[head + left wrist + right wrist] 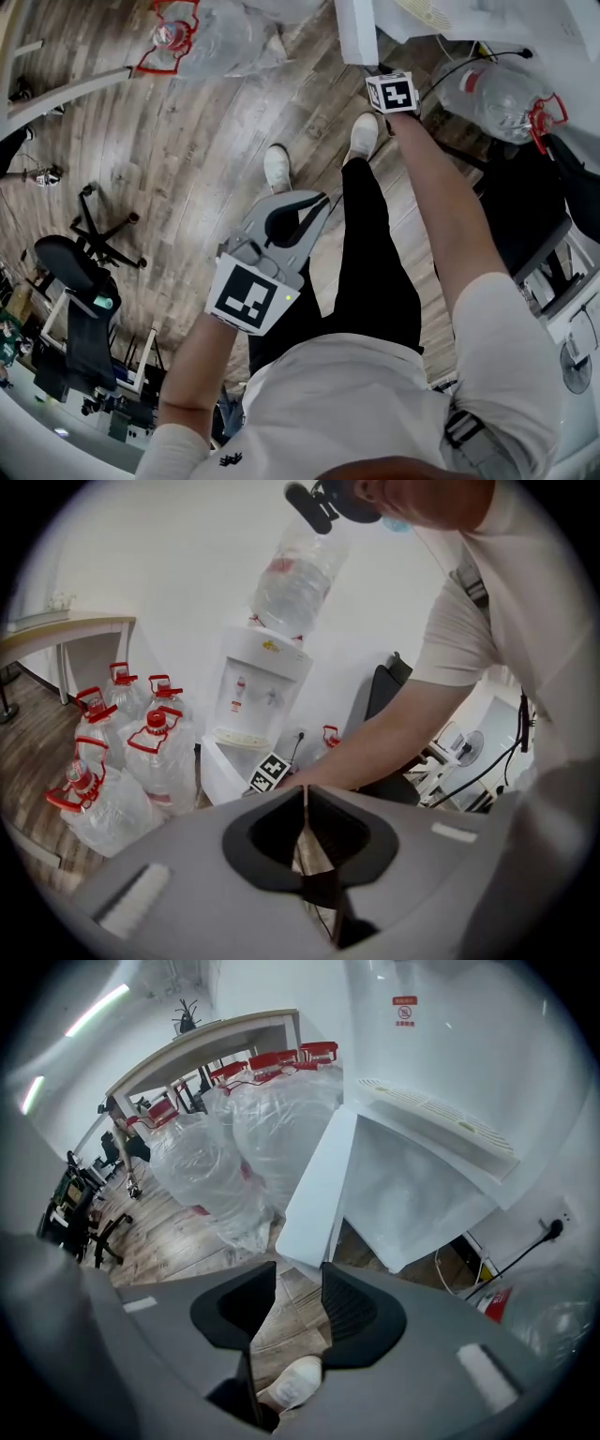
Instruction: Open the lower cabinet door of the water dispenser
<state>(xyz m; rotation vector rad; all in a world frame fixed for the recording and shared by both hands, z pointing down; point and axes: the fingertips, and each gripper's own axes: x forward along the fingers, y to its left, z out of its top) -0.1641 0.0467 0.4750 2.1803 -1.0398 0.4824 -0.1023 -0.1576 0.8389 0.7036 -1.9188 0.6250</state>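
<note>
Bright even indoor light, long ceiling light strips (94, 1012) glaring in right gripper view, white water dispenser (258, 700) washed out, soft shadows on brown wood-plank floor (187, 141), heavy fisheye bending, black vignette round both gripper views, grey left hand-held gripper (305, 794) blurred near lens

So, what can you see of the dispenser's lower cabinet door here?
The cabinet door is a flat, plain white panel, plastic or painted metal by its look, already swung wide open from the water dispenser, baring the white cabinet inside. It stands beside the clear water jugs. Its lower corner sits just beyond the open right gripper, whose jaws do not press it.
</note>
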